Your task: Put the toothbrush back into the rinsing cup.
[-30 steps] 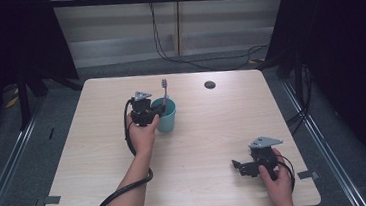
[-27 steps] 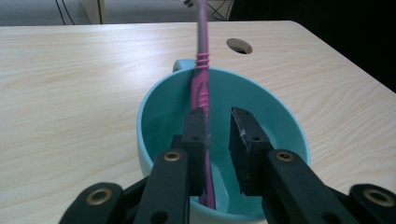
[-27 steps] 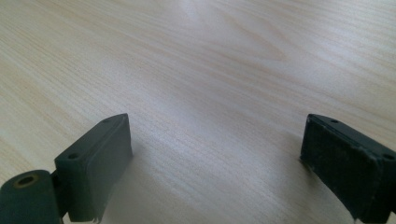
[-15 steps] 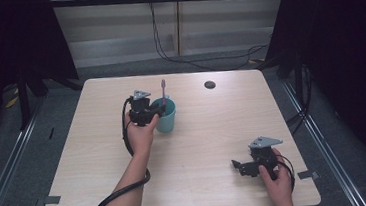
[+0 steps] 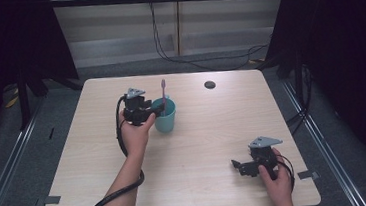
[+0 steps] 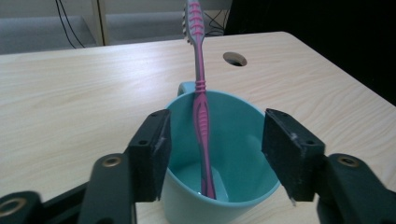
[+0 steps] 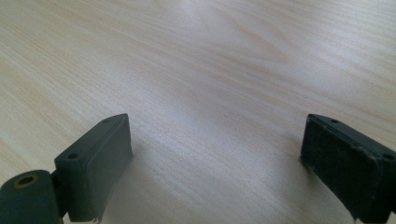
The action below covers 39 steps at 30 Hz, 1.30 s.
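A pink toothbrush [image 6: 200, 88] stands bristles-up in a teal cup [image 6: 238, 140] on the wooden table, leaning on the far rim. My left gripper [image 6: 219, 137] is open. Its jaws have just been opening and flank the cup's near rim, with the toothbrush handle between them and untouched. From above, the cup [image 5: 165, 118] and toothbrush [image 5: 163, 92] sit left of the table's centre, with the left gripper [image 5: 153, 113] at the cup's left side. My right gripper [image 5: 237, 166] rests low at the front right. In its own view the right gripper [image 7: 219, 154] is open over bare wood.
A round cable hole [image 5: 210, 84] is in the table [image 5: 213, 130] behind and to the right of the cup. Cables trail from both grippers. Dark curtains and metal rails flank the table.
The left gripper has edged slightly left, away from the cup. The toothbrush stays upright in the cup. The right gripper has not moved.
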### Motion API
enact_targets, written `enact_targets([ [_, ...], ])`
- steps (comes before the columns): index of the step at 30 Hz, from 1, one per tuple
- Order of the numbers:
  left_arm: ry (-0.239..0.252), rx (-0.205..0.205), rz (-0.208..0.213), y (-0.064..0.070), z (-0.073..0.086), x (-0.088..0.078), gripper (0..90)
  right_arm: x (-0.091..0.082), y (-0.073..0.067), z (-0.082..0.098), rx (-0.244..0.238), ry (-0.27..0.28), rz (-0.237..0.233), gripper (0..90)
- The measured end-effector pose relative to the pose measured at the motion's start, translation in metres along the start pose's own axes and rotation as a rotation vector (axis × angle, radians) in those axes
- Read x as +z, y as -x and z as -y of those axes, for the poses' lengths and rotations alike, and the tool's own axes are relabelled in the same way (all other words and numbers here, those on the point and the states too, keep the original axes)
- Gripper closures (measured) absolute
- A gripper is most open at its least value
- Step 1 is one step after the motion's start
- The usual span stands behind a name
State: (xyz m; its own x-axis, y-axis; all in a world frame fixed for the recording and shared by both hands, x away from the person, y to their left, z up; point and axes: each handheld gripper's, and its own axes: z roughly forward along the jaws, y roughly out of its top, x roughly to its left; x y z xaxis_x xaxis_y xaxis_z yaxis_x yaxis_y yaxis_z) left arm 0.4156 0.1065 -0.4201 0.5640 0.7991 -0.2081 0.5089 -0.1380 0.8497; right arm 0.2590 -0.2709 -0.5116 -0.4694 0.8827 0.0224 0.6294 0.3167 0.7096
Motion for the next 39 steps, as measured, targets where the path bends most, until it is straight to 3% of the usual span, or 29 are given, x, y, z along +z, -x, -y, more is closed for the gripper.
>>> enact_targets([
  [12, 0.014, 0.015, 0.016, -0.005, -0.003, -0.015, 30.6, 0.000, 0.000, 0.000, -0.002, 0.001, -0.001, 8.1],
  [29, 0.017, -0.022, 0.034, -0.017, 0.002, -0.034, 21.8, 0.000, 0.000, 0.000, -0.002, 0.002, -0.001, 8.1],
  [39, 0.020, -0.026, 0.030, -0.025, 0.006, -0.044, 21.4, 0.000, 0.000, 0.000, -0.002, 0.002, -0.001, 8.1],
])
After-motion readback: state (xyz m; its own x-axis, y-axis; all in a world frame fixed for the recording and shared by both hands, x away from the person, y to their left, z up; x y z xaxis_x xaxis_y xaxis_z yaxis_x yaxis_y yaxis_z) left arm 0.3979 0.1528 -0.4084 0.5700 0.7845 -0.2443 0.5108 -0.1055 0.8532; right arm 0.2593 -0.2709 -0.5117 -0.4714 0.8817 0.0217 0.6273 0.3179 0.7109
